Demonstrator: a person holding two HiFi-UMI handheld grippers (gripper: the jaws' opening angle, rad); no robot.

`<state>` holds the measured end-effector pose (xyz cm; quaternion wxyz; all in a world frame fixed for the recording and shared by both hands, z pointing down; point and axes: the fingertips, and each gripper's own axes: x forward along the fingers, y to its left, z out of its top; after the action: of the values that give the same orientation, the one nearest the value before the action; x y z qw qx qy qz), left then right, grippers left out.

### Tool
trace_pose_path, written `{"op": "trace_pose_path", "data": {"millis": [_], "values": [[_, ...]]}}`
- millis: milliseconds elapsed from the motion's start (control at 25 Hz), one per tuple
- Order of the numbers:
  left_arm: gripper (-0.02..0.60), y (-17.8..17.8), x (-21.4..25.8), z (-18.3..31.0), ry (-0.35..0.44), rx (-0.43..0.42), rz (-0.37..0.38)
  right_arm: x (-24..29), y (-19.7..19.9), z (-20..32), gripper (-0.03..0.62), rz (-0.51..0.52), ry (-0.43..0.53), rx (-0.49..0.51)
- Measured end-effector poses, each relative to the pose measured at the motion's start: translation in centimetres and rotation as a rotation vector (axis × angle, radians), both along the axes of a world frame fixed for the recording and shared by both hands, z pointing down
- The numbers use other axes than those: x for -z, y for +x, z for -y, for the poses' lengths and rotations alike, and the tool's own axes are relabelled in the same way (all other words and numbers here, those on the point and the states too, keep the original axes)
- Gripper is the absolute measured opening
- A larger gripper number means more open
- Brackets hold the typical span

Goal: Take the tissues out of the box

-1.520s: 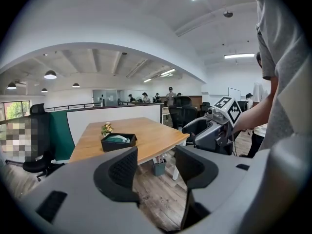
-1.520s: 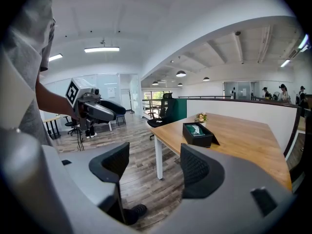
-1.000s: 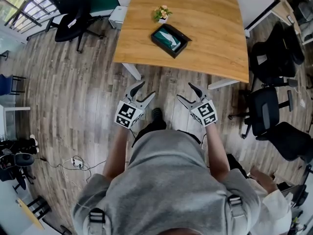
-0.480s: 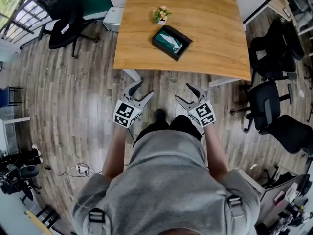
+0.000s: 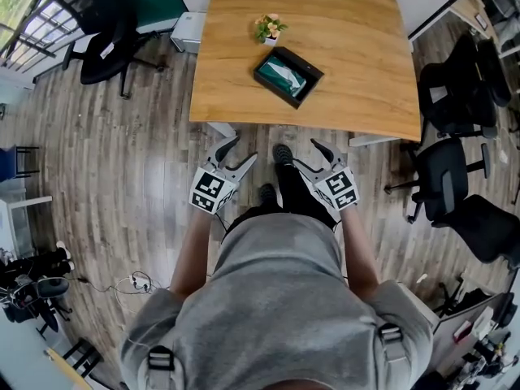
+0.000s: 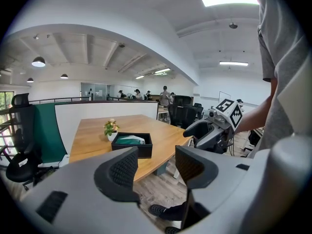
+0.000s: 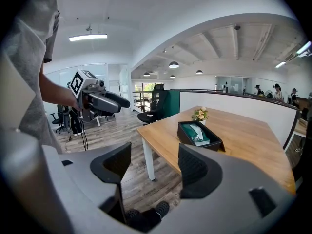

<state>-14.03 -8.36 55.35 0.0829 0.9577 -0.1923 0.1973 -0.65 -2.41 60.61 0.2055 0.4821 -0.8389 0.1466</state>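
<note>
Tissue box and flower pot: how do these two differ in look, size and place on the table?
The box is black, low and rectangular; the pot is white, small and holds flowers. The box is larger than the pot. The box lies nearer the person; the pot stands beyond it. Both rest on the wooden table.

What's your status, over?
Open and empty: left tool, right tool. Both short of the table. The tissue box sits on it, tissues inside. Small plant beside box, nothing blocking.
</note>
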Motion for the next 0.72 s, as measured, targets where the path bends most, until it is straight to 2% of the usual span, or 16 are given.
{"op": "trace_pose_path", "data": {"millis": [400,720], "values": [[0.255,2.8,-0.2,5.8,-0.002,0.015,0.046,-0.4,1.9,7.2,0.305,0.019,0.004,0.05],[0.255,5.3,-1.2,9.7,-0.027,0.037,0.063,-1.5,3.5,11.5,0.295,0.026,-0.033,0.109]]}}
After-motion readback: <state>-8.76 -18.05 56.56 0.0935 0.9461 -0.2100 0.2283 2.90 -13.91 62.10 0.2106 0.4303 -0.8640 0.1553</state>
